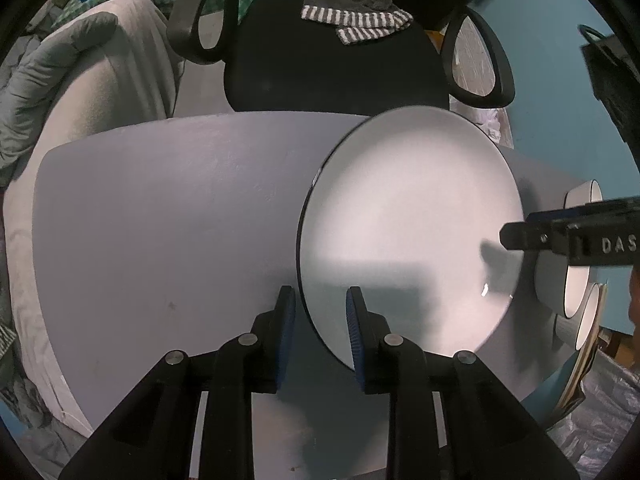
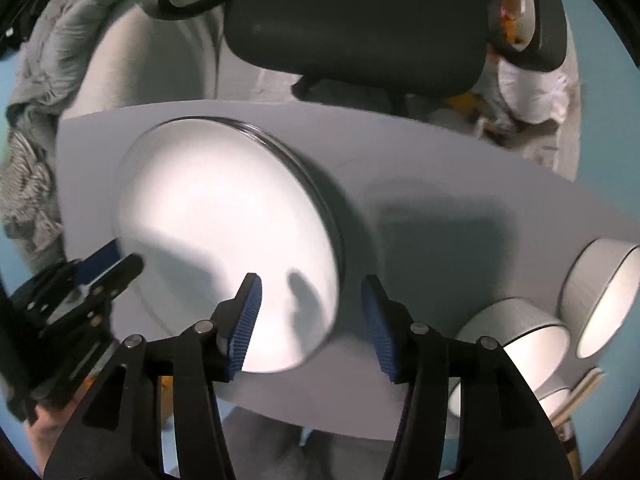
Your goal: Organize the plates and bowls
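A large white plate [image 1: 412, 232] with a dark rim lies on the grey table [image 1: 160, 220]. My left gripper [image 1: 320, 304] is open, its blue pads straddling the plate's near-left rim. In the right wrist view the plate [image 2: 224, 232] seems to top a stack, with more rims showing at its far edge. My right gripper [image 2: 312, 304] is open and empty, just above the plate's near-right edge. The left gripper [image 2: 108, 264] shows at the plate's left rim. Three white bowls [image 2: 516, 340] lie on their sides at the right; two show in the left wrist view [image 1: 580, 276].
A black office chair [image 1: 336, 64] with a striped grey towel [image 1: 356, 20] stands behind the table. A white cushion with grey cloth [image 1: 60, 76] lies at the back left. The floor [image 1: 560, 80] is teal. A flat board [image 2: 580, 392] lies by the bowls.
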Motion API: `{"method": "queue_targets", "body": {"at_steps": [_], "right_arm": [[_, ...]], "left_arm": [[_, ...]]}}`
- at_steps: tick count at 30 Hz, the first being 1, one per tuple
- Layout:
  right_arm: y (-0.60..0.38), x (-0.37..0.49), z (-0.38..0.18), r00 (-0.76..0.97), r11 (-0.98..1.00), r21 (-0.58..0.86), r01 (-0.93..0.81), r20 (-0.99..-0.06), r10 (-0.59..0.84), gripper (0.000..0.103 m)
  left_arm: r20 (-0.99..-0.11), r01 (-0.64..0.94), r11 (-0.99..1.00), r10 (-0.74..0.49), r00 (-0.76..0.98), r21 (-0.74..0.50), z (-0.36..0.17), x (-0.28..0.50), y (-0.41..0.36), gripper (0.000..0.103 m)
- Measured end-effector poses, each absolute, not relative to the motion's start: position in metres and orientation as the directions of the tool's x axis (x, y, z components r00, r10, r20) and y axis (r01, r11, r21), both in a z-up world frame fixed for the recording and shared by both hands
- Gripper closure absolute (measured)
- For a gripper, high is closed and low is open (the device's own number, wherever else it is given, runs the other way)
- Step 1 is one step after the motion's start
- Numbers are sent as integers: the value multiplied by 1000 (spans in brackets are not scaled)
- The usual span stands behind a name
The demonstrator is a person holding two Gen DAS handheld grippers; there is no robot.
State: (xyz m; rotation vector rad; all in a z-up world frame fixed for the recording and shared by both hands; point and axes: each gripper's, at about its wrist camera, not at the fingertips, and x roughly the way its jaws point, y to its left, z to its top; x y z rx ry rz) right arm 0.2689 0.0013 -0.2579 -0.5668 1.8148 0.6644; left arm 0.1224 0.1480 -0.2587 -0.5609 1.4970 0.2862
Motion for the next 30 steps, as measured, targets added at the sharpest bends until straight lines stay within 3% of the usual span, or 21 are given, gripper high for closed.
{"method": "queue_targets", "body": {"at_steps": [2,6,9,12,15,30], "right_arm": [[3,269,-258,-312,728,156,-668,-946,-83,50],[3,265,-248,-241,704,102,-703,-965,-101,49],[0,259,-234,-168,676,57,-735,-981,-100,40],[-4,249,-218,-98,644,20,-765,-992,-85,36],[-7,239,-200,-17,612,-27,-791,-998,-66,35],[-26,192,-121,211,620,-130,-774,-976,59,34]], "left_arm": [[-986,-515,841,-151,77,-169,-254,117,146,75],[-986,-527,834,-121,115,-164,-238,104,144,56],[-986,-540,827,-96,136,-155,-226,95,142,46],[-983,-549,822,-69,168,-151,-208,84,137,45],[-978,-556,816,-49,203,-156,-193,75,131,34],[-925,-568,804,64,374,-174,-103,40,115,32]]}}
